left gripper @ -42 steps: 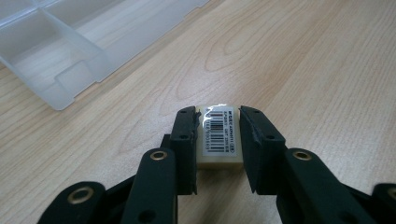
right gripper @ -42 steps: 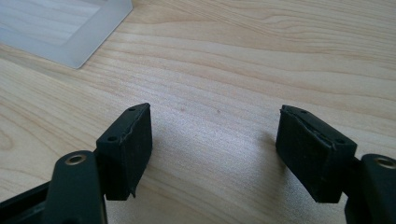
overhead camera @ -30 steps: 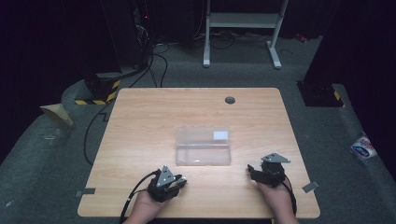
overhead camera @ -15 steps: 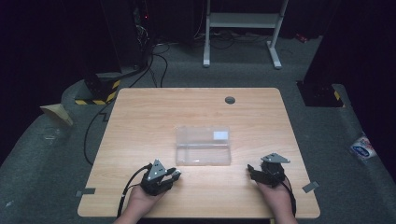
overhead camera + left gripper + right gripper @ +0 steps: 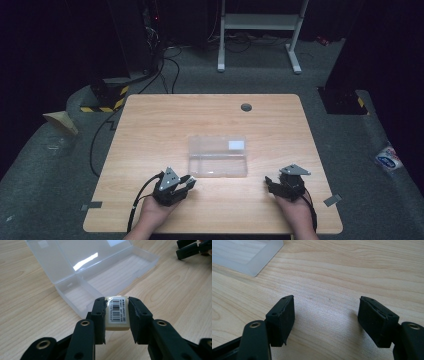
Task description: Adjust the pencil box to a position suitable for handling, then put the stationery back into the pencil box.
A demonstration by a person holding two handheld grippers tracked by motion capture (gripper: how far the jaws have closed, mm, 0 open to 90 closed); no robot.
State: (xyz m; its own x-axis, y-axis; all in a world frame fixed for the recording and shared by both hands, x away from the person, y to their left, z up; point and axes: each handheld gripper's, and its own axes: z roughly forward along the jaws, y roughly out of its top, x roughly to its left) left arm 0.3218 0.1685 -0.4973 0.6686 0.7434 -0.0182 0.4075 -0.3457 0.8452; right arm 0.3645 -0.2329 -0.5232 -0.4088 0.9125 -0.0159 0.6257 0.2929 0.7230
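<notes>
Left claw (image 5: 117,312) is pinching the eraser (image 5: 117,313), right claw (image 5: 332,317) spread idle, so I'd ease it over the open box (image 5: 100,277) near-left compartment before letting go.

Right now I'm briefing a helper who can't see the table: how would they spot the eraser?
Start at the wooden table and find the clear box lying open at its middle. Just short of the box's near left corner, the left gripper holds the eraser: a small cream block with a white barcode label.
</notes>
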